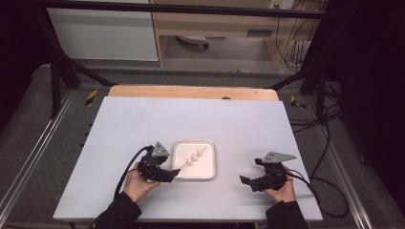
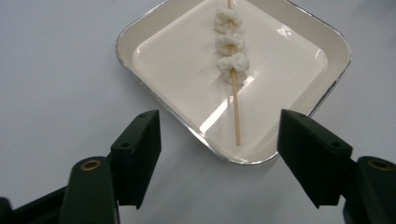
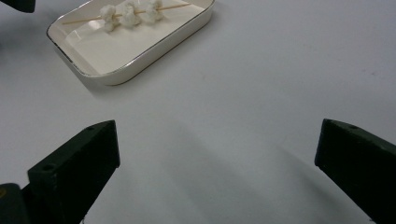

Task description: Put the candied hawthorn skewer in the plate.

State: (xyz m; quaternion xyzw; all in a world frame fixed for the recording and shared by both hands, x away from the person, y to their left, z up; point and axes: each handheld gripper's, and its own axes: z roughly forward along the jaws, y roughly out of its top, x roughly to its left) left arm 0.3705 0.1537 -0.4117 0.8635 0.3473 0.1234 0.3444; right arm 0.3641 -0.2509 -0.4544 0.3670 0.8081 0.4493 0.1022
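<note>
White tabletop bears a square cream ceramic tray (image 2: 299, 32) holding a wooden skewer of three white dumplings (image 2: 232, 56). At its 7 o'clock, the left gripper (image 2: 219, 144), jaws apart and empty, could nudge the rim; the right gripper (image 3: 215, 154) idles, jaws wide, at 4 o'clock.

Pale grey tabletop (image 1: 143, 124) on wooden board (image 1: 191, 91). Grey carpet floor (image 1: 28, 138) around, metal rails (image 1: 28, 164) along both sides. Black frame bars (image 1: 62, 67) overhead. White cabinet (image 1: 102, 33) and wooden shelf unit (image 1: 215, 24) behind. Black cables (image 1: 329, 143) at right. Dim light.
</note>
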